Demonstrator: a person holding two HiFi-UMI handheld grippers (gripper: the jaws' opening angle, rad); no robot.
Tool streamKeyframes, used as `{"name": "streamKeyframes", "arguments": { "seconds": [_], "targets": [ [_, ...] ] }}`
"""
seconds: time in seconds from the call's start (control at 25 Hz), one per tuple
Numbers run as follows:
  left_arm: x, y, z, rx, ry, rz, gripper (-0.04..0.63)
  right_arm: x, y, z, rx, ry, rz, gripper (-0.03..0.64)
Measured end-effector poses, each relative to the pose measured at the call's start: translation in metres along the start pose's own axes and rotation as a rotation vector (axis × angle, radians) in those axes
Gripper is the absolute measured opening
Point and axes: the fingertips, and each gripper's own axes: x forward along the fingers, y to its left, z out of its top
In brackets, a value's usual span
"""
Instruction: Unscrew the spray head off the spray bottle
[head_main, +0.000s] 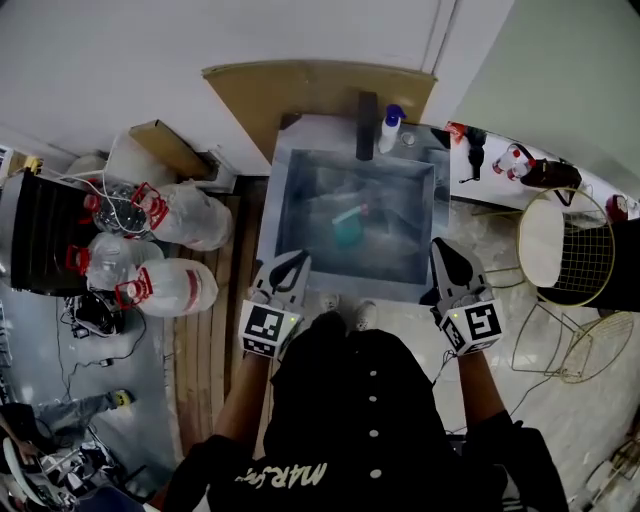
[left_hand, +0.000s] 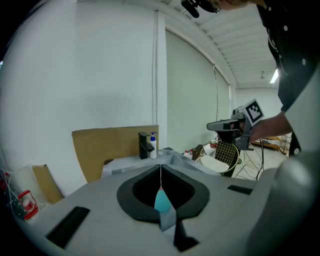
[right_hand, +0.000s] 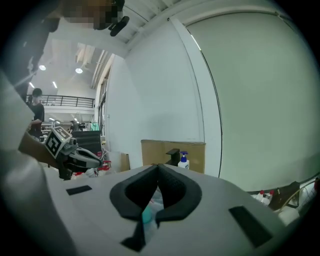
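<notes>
Nothing is begun yet: the bottle (head_main: 347, 228) lies untouched in the sink (head_main: 318, 136), while the left gripper (head_main: 293, 264) and right gripper (head_main: 444, 250) hover clenched and empty at the sink's near edge.

Person wears black shirt (head_main: 345, 440) w/ white buttons (head_main: 372, 398) & pale print (head_main: 285, 472). Left tool (head_main: 299, 258) & right tool (head_main: 439, 244): grey shells, black jaws, b/w marker cubes (head_main: 266, 328).
</notes>
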Motion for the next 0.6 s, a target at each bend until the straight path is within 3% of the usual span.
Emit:
{"name": "streamKeyframes", "arguments": {
  "seconds": [0.6],
  "targets": [
    [0.105,0.026,-0.085,0.030,0.263,-0.238,0.032,0.098,0.005,-0.043,0.012,0.162,0.040,0.014]
  ]
}}
